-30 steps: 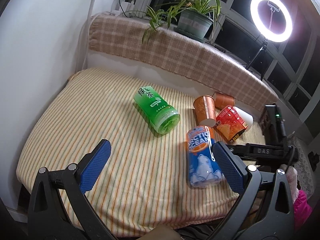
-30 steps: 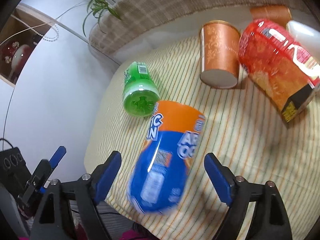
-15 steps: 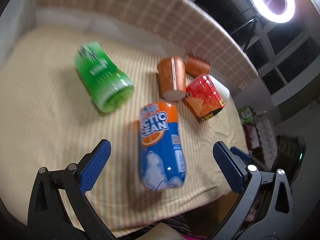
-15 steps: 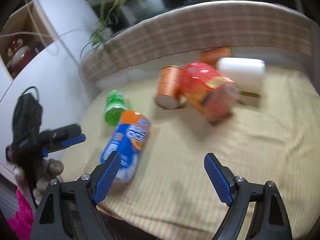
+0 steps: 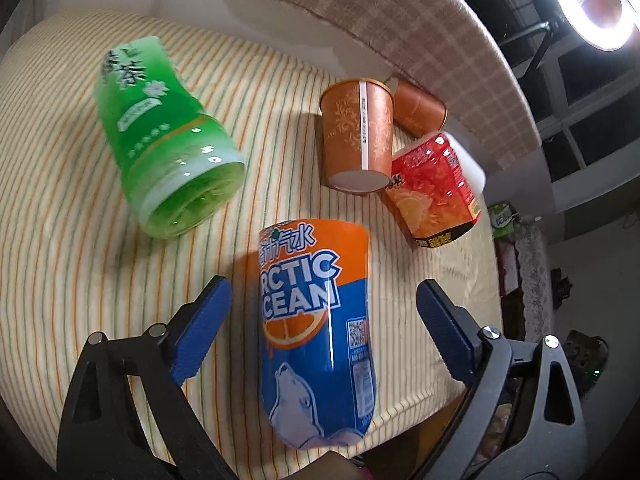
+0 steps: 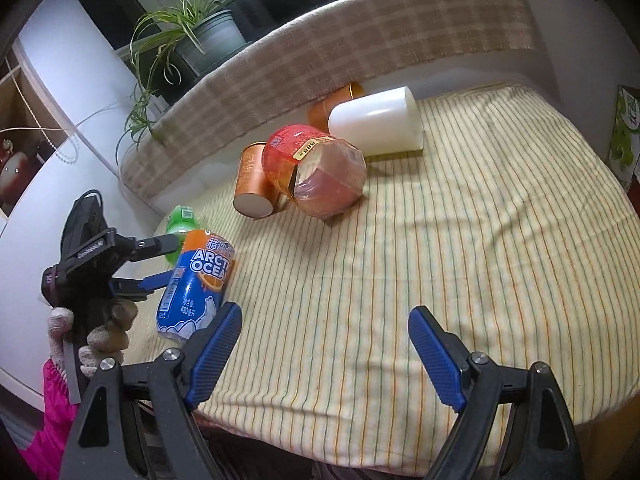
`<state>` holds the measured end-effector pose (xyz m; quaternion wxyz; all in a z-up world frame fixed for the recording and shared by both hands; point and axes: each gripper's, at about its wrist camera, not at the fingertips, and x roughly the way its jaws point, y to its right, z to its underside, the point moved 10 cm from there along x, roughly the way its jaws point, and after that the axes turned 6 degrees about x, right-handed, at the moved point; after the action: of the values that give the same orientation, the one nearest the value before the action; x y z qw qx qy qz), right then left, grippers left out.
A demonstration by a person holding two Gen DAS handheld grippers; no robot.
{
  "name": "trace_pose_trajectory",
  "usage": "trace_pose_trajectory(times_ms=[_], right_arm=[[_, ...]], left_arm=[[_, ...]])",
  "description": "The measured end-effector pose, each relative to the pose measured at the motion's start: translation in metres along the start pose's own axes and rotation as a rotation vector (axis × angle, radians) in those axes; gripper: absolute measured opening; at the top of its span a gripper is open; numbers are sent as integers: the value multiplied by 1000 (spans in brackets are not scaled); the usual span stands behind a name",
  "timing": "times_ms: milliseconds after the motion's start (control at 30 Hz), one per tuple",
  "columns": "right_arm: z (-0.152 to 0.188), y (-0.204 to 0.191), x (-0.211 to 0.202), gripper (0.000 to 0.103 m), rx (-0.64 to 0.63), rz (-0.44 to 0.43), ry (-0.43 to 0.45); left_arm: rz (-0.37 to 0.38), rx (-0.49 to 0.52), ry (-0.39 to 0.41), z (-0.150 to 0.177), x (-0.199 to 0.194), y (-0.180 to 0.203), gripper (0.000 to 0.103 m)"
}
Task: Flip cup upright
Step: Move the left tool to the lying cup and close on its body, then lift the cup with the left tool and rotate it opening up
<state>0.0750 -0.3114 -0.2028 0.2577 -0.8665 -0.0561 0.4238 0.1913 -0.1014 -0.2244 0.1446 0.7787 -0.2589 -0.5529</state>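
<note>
The left gripper (image 5: 322, 318), spread wide, straddles the lying Arctic Ocean cup (image 5: 316, 332). It should pinch mid-body and tip the cup up gently. The right gripper (image 6: 324, 346) hangs unclenched, well apart from the cup.

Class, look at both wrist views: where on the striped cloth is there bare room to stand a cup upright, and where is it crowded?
Bare striped cloth lies before the open right gripper, right of the blue-and-orange Arctic Ocean cup and below the white cup. Crowded: the far edge, where the orange paper cup, red transparent cup and white cup cluster. The green cup lies left.
</note>
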Motion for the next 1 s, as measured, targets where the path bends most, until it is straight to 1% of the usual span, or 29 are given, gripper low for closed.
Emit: trace_pose_trajectory(times_ms=[67, 233, 300, 400, 467, 500, 733, 1000], right_arm=[[1, -2, 0, 88, -7, -4, 3], [2, -10, -1, 88, -38, 0, 12], [2, -10, -1, 88, -38, -1, 13], [1, -8, -2, 88, -30, 4, 18], [0, -6, -3, 88, -22, 6, 22], [0, -5, -4, 88, -19, 6, 24], [-1, -4, -6, 88, -17, 13, 26], [-1, -8, -8, 88, -22, 12, 31]], left_arm=[[-19, 13, -15, -1, 7, 0, 85], [-37, 23, -37, -1, 18, -1, 84], [-38, 32, -47, 0, 21, 0, 79], [-44, 40, -52, 1, 23, 1, 74], [-45, 43, -56, 3, 22, 1, 66], [-47, 45, -59, 3, 22, 0, 64], [-64, 74, -29, 3, 15, 6, 63], [-94, 153, 55, -1, -10, 23, 63]])
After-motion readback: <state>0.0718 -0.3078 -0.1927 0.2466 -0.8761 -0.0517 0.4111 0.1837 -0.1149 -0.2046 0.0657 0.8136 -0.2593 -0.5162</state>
